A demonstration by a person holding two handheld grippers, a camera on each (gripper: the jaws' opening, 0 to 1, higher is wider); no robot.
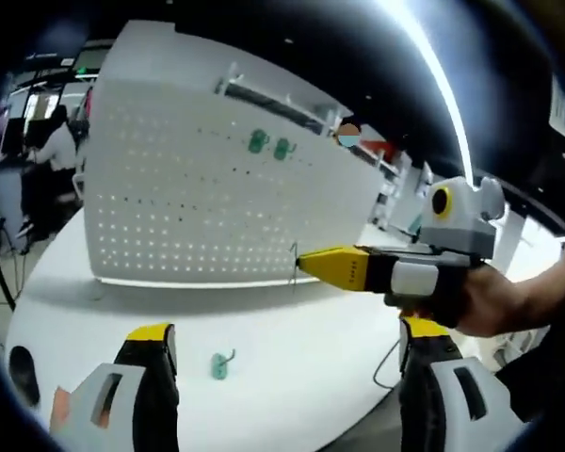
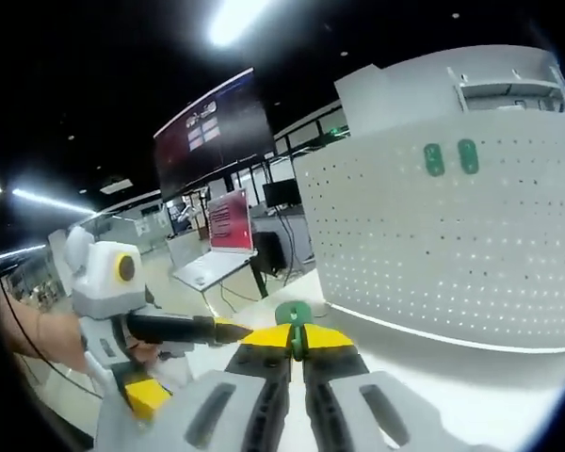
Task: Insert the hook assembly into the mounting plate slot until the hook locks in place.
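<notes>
In the left gripper view the left tongs (image 1: 287,344) stand wide apart, yellow-tipped jaws rising at either side with nothing between them. Between and just beyond them a green hook assembly (image 1: 221,364) lies loose on the white desk (image 1: 301,320).

The right tongs (image 1: 306,265) reach in from the right, held by a hand (image 1: 494,301). Their yellow tips are pressed together on a thin wire hook (image 1: 294,264), which sits just in front of the lower edge of the white pegboard mounting plate (image 1: 188,198); whether it touches the board cannot be told.

In the right gripper view the right tongs (image 2: 297,341) are closed to a narrow slit, clamping a green hook base (image 2: 292,314) at the tips. The left tongs (image 2: 143,395) come in from the left.

The pegboard stands upright on the desk. Two green hook assemblies (image 1: 268,144) are already mounted side by side high on its face.
</notes>
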